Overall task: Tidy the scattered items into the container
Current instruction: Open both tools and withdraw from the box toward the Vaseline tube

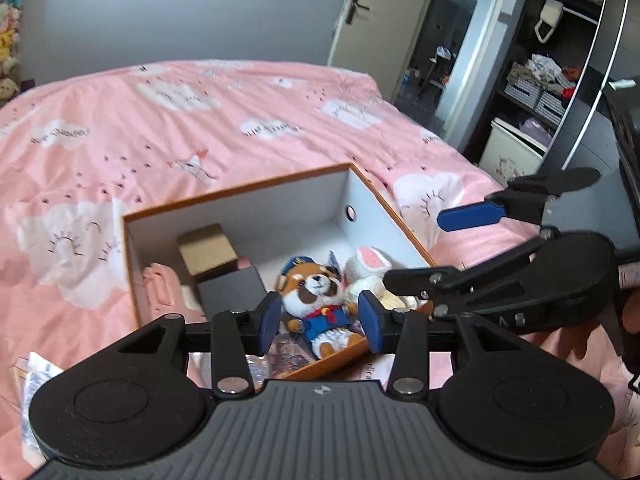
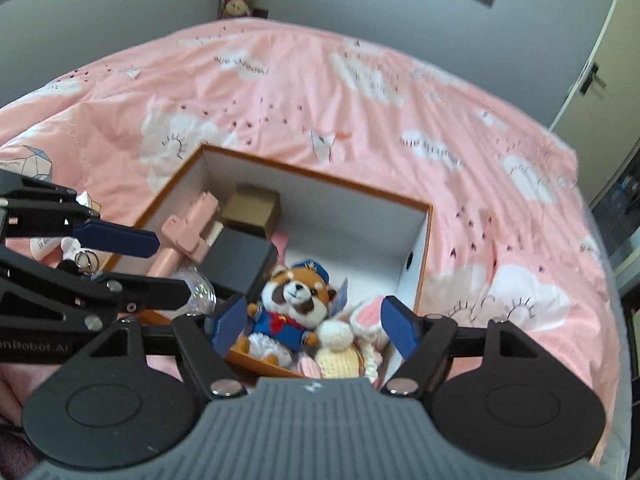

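Risk, as we judge it, sits along the near wall of the orange-edged white cardboard box (image 2: 416,248) on the pink cloud-print bed (image 2: 320,92): both our tongs hover just above it, and a careless dip could snag that rim and tip the box on the soft bedding. Our left tongs (image 1: 320,316) stand released and empty, spread either side of the red-panda plush in a blue uniform (image 1: 316,300), which lies inside the box near its front. Our right tongs (image 2: 316,320) are released and empty too, above the same plush and the white-and-pink knitted bunny (image 2: 340,340) beside it. Closing now would drag a stowed toy back out.

A brown cardboard cube (image 2: 252,210), a black rectangular box (image 2: 238,260) and a pink plastic piece (image 2: 188,232) crowd the far-left part of the box. Outside its left wall we see a keyring with a small toy (image 2: 82,258), likely not yet tidied; the left tongs' arm crosses in front of it and would hinder our right tongs reaching there
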{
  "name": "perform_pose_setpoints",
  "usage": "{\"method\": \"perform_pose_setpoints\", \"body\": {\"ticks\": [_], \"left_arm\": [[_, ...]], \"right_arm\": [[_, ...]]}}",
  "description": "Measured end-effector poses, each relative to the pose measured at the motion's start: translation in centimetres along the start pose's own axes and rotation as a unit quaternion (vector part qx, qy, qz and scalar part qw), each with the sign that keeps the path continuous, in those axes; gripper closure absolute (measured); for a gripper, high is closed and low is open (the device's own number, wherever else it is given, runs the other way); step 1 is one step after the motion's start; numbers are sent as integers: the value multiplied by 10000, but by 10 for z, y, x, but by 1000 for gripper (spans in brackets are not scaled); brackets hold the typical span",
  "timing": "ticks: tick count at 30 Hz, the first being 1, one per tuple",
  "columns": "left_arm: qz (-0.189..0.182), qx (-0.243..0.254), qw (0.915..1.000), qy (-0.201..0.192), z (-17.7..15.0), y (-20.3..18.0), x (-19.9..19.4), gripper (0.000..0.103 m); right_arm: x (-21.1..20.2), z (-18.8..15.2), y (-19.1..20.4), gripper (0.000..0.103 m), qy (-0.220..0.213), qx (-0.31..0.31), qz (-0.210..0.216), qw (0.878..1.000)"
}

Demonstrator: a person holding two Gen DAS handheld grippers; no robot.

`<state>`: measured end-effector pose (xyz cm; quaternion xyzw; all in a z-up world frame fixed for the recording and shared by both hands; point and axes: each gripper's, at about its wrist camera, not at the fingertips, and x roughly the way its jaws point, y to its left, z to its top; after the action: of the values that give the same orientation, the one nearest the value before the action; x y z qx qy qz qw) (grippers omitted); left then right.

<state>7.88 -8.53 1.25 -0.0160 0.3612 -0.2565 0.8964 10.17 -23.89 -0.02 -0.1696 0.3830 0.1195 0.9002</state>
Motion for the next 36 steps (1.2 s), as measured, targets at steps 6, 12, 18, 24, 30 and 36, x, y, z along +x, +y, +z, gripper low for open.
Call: {"method": "perform_pose_setpoints", "body": {"ticks": [6, 12, 18, 24, 30, 36], "left_arm": [[450, 23, 9986, -263, -7, 10, -22, 54], [781, -350, 9961, -224, -11, 40, -42, 54], [1109, -697, 9913, -159, -16, 78, -67, 54], [1614, -749, 9840, 39, -25, 105, -88, 54], [1806, -853, 9788, 447, -48, 117, -83, 54], [2109, -556, 9724, 824, -66, 124, -72, 54]], "right_arm": [[-7, 1, 27, 27, -307, 285, -36, 9991], [-9, 9, 54, 26, -676, 603, 310, 9954], [-7, 21, 81, 24, -874, 988, 613, 9894], [7, 20, 102, 34, -579, 1368, 1078, 9830], [34, -1, 128, 44, 124, 1463, 1451, 9785], [53, -6, 147, 46, 522, 1661, 1970, 9648]]}}
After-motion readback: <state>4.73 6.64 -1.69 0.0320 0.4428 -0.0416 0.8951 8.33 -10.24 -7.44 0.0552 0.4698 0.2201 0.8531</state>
